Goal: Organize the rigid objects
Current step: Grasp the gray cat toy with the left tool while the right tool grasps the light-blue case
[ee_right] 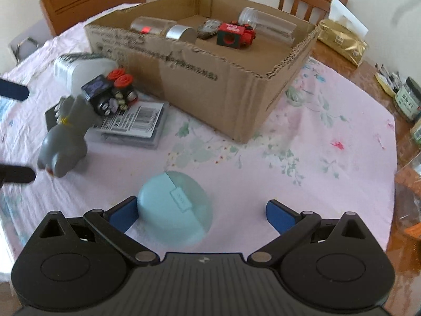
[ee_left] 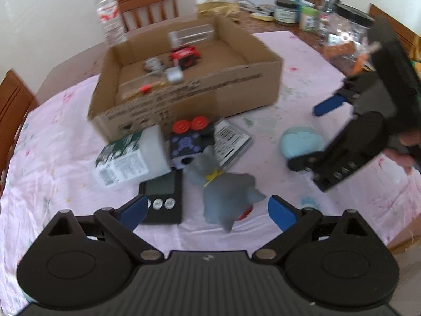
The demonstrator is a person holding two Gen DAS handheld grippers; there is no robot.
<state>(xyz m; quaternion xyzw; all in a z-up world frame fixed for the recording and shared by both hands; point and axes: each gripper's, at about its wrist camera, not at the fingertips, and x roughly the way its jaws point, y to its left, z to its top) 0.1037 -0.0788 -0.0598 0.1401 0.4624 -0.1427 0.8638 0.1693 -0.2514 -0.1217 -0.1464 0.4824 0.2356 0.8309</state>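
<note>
My left gripper [ee_left: 208,210] is open, its blue pads wide apart either side of a grey toy figure [ee_left: 226,197] that lies on the pink cloth. A black digital scale [ee_left: 163,197] sits by its left pad. My right gripper [ee_right: 201,214] is open too, with a pale blue round case [ee_right: 175,208] between its fingers, close against the left pad; that case [ee_left: 300,142] also shows in the left wrist view. Behind stands a cardboard box [ee_right: 226,89] holding a red toy block [ee_right: 234,35], clear tubes and a silver piece.
In front of the box lie a black block with red caps [ee_right: 113,89], a white carton [ee_left: 131,158] and a barcoded packet [ee_right: 134,123]. A water bottle [ee_left: 109,15], jars [ee_left: 307,13] and chairs ring the table. A gold packet [ee_right: 342,39] lies right of the box.
</note>
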